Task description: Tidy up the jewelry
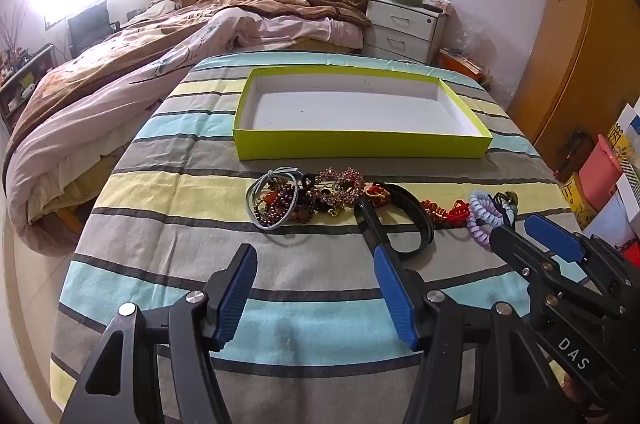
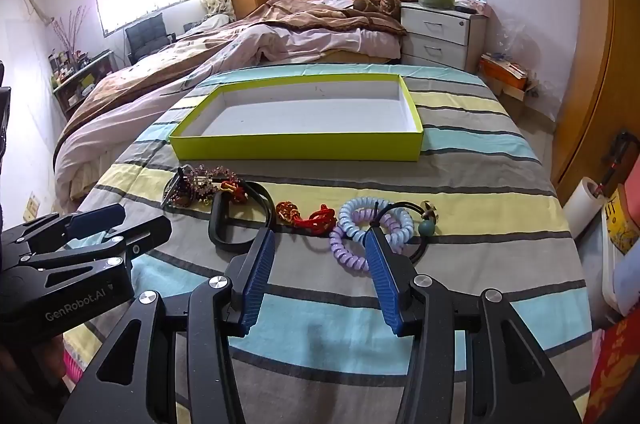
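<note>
Jewelry row [image 2: 304, 214] just ahead of open right gripper [image 2: 318, 244].

The left gripper [image 1: 362, 228] has its jaws wide apart and holds nothing. The right gripper [image 2: 320, 238] sits just beside it, jaws wide apart too, and holds nothing.

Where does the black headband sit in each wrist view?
Left wrist: black headband right of centre, behind the left hand-held gripper's right finger.
Right wrist: headband left of centre, by that gripper's left finger.
Shared landmark: green tray behind it.
</note>
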